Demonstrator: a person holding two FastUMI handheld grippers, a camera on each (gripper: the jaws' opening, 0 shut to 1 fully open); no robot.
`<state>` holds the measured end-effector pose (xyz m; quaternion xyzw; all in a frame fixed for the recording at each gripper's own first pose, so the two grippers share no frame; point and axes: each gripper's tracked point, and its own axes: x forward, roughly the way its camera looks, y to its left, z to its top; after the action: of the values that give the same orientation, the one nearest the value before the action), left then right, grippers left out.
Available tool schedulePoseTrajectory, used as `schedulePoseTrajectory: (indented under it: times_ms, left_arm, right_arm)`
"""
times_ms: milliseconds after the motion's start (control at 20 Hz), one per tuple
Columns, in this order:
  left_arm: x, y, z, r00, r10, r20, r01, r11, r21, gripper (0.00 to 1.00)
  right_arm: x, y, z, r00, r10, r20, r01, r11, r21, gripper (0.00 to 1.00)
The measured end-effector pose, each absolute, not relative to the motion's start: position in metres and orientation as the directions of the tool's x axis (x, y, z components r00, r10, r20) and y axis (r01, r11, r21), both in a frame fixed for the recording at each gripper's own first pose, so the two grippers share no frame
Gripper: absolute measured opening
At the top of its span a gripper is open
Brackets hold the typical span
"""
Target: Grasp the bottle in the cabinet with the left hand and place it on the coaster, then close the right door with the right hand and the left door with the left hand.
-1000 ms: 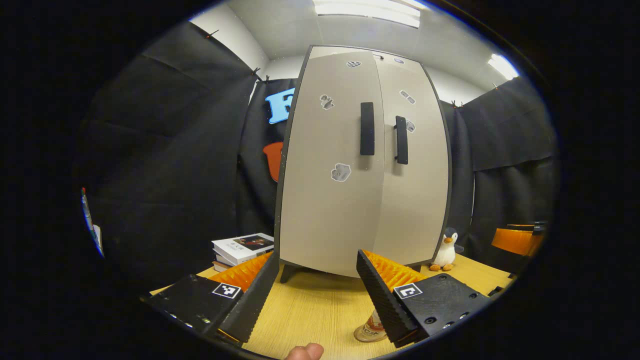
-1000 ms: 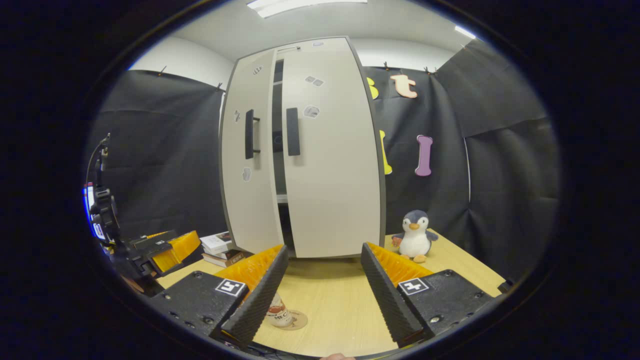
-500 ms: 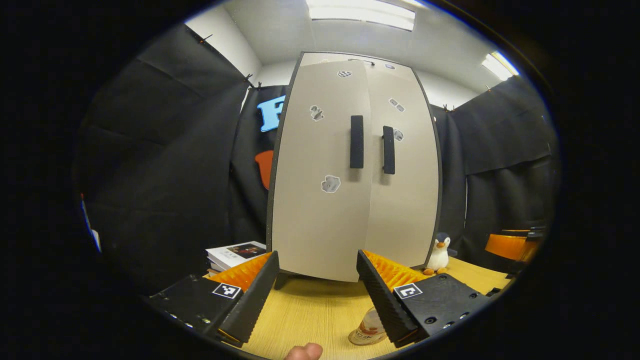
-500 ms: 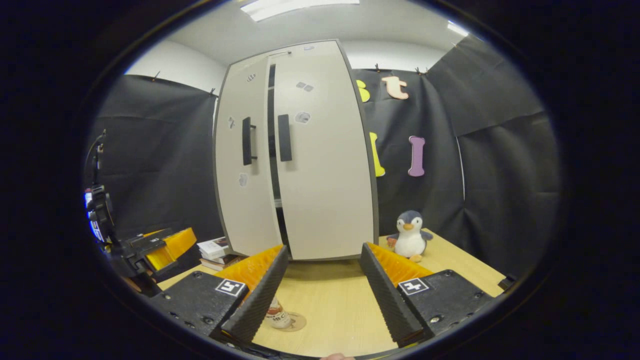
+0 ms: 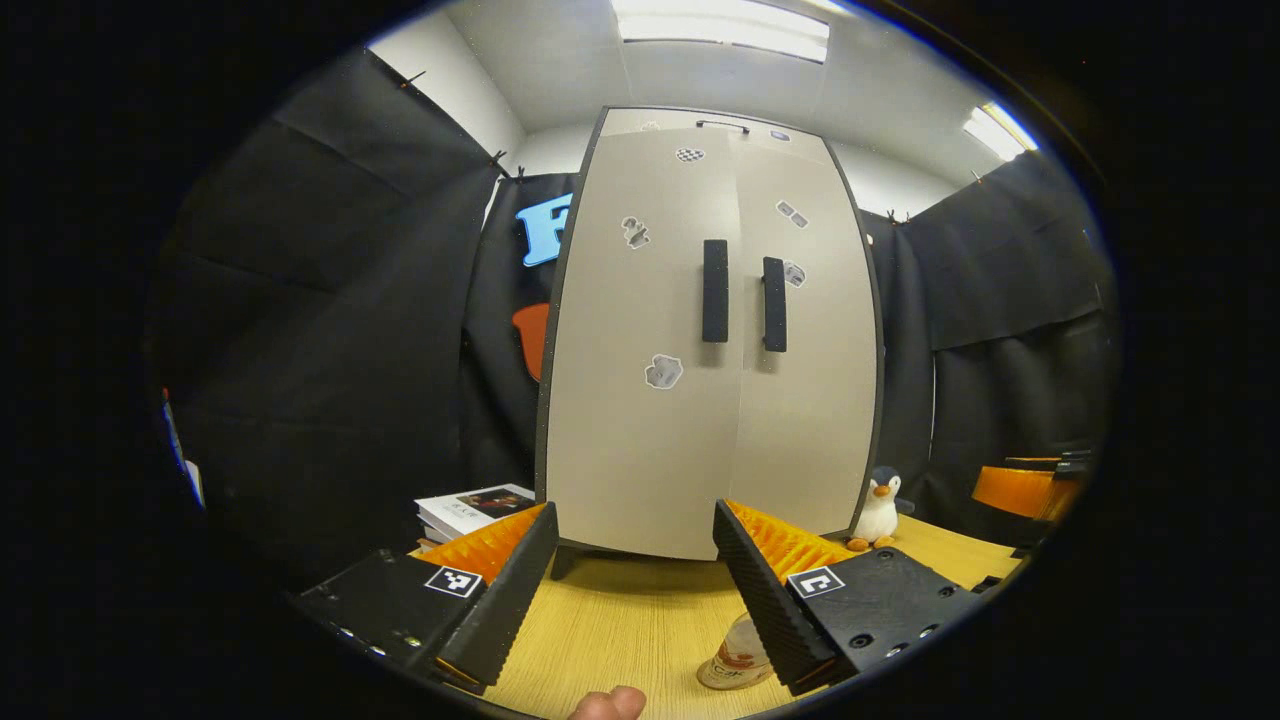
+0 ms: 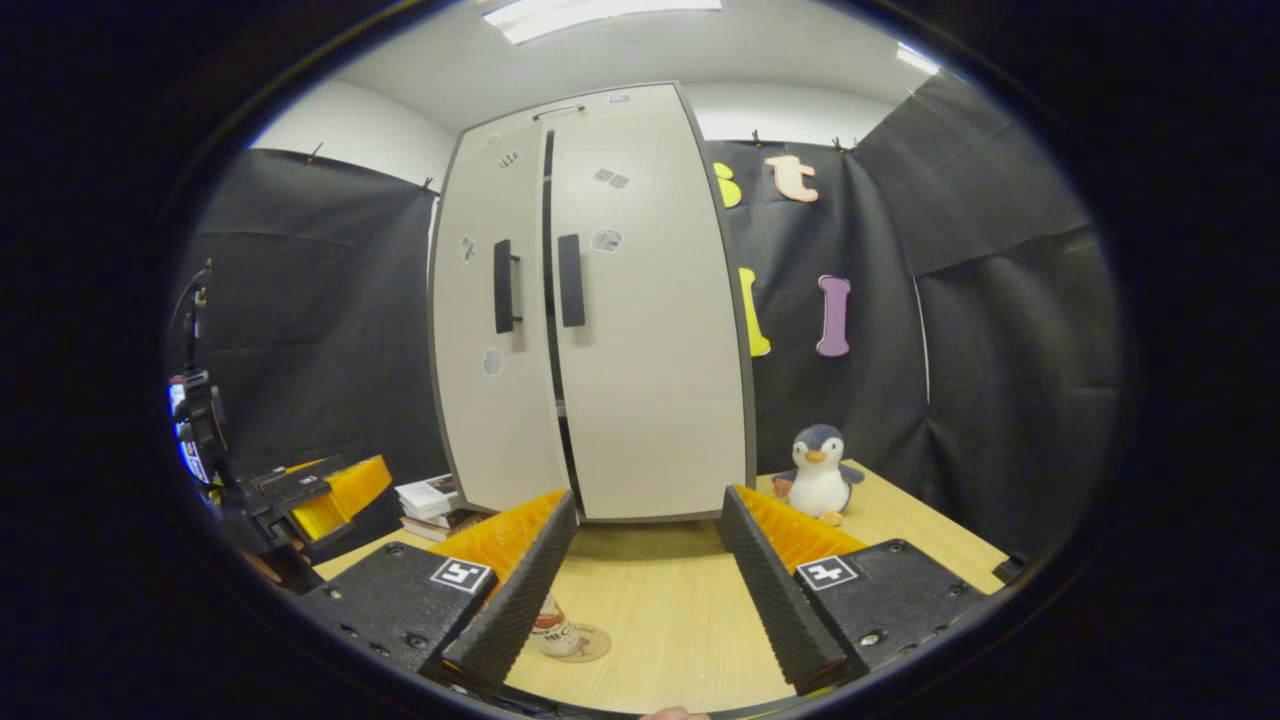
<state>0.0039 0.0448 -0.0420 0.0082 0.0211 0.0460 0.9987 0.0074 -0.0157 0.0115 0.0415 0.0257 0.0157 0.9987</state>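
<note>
The tall beige cabinet [image 5: 700,400] stands on the wooden table [image 5: 620,620]; its two doors meet along a thin dark seam, with black handles [image 5: 714,290] side by side. In the right gripper view the cabinet [image 6: 640,380] shows a narrow gap between the doors. The bottle [image 6: 552,632] stands on the round coaster [image 6: 590,645] near the front of the table; its base [image 5: 735,660] shows behind a finger in the left gripper view. My left gripper [image 5: 632,560] is open and empty, back from the cabinet. My right gripper [image 6: 648,550] is open and empty too.
A stack of books [image 5: 470,505] lies left of the cabinet and a plush penguin [image 6: 820,475] sits to its right. The left gripper [image 6: 320,495] appears at the far left of the right gripper view. A fingertip [image 5: 610,703] shows at the bottom edge.
The left door has swung nearly flush with the right one, and the dark gap between them has narrowed. Both grippers have drawn back a little from the cabinet.
</note>
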Motion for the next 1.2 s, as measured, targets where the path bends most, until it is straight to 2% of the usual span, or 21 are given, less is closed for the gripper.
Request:
schedulePoseTrajectory:
  times_ms: [500, 550, 600, 650, 700, 750, 800, 1200]
  left_arm:
    - [0.0004, 0.0469, -0.0409, 0.995, 0.094, -0.043, -0.093, 0.995, 0.023, 0.95]
    - [0.0007, 0.0469, -0.0409, 0.995, 0.094, -0.042, -0.093, 0.995, 0.022, 0.9]
    - [0.001, 0.0467, -0.0409, 0.995, 0.093, -0.042, -0.092, 0.996, 0.021, 0.95]
    - [0.0008, 0.0462, -0.0412, 0.995, 0.092, -0.042, -0.091, 0.996, 0.021, 0.9]
    - [0.0003, 0.0457, -0.0402, 0.995, 0.09, -0.041, -0.089, 0.996, 0.022, 0.95]
    - [0.0002, 0.0461, -0.0401, 0.995, 0.089, -0.041, -0.088, 0.996, 0.024, 0.91]
    - [0.0002, 0.0461, -0.039, 0.995, 0.089, -0.04, -0.088, 0.996, 0.025, 0.95]
    - [0.003, 0.0487, -0.0388, 0.995, 0.094, -0.045, -0.093, 0.995, 0.017, 0.95]
  right_arm:
    - [0.0038, -0.0137, 0.0127, 0.998, 0.038, -0.051, -0.033, 0.996, 0.083, 0.94]
    - [0.0043, -0.0146, 0.0135, 0.998, 0.035, -0.052, -0.031, 0.996, 0.082, 0.94]
    - [0.0032, -0.0152, 0.0144, 0.998, 0.033, -0.049, -0.029, 0.996, 0.081, 0.94]
    - [0.0031, -0.0155, 0.016, 0.998, 0.031, -0.046, -0.028, 0.996, 0.081, 0.96]
    - [0.0023, -0.0154, 0.0159, 0.999, 0.03, -0.045, -0.026, 0.996, 0.08, 0.96]
    - [0.0028, -0.015, 0.0164, 0.999, 0.031, -0.045, -0.028, 0.996, 0.08, 0.94]
    - [0.0031, -0.0146, 0.0168, 0.999, 0.031, -0.044, -0.027, 0.996, 0.08, 0.94]
    - [0.0038, -0.0141, 0.0151, 0.998, 0.029, -0.052, -0.025, 0.996, 0.083, 0.96]
